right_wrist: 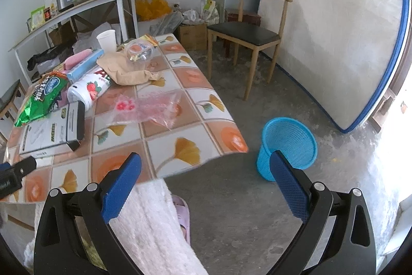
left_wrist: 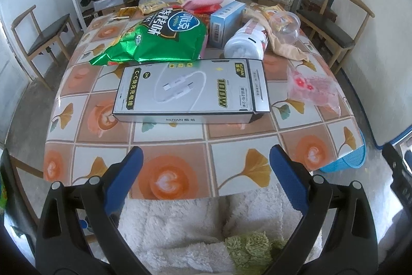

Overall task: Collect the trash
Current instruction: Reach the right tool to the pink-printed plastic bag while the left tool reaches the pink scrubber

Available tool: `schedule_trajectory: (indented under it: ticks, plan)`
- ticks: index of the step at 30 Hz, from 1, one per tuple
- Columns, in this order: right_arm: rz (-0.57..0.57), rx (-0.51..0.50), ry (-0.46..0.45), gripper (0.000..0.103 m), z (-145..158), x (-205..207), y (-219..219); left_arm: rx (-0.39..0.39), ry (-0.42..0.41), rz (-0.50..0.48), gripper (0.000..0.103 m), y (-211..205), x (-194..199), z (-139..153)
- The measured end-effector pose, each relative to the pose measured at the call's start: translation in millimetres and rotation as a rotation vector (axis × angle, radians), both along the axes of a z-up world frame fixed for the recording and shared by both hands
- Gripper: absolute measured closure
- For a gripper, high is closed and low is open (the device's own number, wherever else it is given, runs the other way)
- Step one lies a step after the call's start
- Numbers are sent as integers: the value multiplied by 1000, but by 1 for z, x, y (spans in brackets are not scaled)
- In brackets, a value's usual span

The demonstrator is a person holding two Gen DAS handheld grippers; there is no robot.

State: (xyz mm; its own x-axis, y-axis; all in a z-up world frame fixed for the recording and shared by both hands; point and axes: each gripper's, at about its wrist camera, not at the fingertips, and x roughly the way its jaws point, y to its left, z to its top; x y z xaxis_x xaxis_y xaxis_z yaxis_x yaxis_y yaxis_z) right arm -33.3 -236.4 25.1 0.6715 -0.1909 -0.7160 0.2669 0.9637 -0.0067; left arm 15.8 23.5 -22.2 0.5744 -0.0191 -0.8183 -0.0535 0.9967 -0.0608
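Trash lies on a tiled-pattern table (left_wrist: 180,166). A silver cable box (left_wrist: 190,92) lies nearest, also in the right wrist view (right_wrist: 51,128). Behind it are a green snack bag (left_wrist: 157,38), a white strawberry bottle (left_wrist: 244,43), a blue carton (left_wrist: 224,19), brown paper (left_wrist: 283,45), a clear cup (left_wrist: 285,25) and a pink plastic bag (left_wrist: 314,89). A blue bin (right_wrist: 288,146) stands on the floor right of the table. My left gripper (left_wrist: 206,159) is open and empty over the near table edge. My right gripper (right_wrist: 206,166) is open and empty past the table's corner.
Wooden chairs stand left (left_wrist: 43,35) and right (right_wrist: 247,35) of the table. A white paper cup (right_wrist: 106,40) sits at the far end. A shelf table (right_wrist: 77,9) with kitchen items lines the back wall. A mattress (right_wrist: 334,43) leans on the right wall.
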Motion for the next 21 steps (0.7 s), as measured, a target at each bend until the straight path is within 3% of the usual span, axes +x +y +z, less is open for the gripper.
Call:
schedule_trajectory:
  ticks: [6, 12, 17, 21]
  plan:
    - [39, -29, -82, 6, 20, 28, 20, -98, -33, -68, 8, 20, 1, 3]
    - [76, 64, -135, 6, 32, 55, 25, -330, -48, -143, 8, 46, 3, -1]
    - [64, 265, -57, 7, 20, 74, 8, -461, -10, -200, 8, 52, 10, -11]
    - [43, 547, 44, 17, -8, 86, -14, -484, -132, -228, 8, 62, 15, 3]
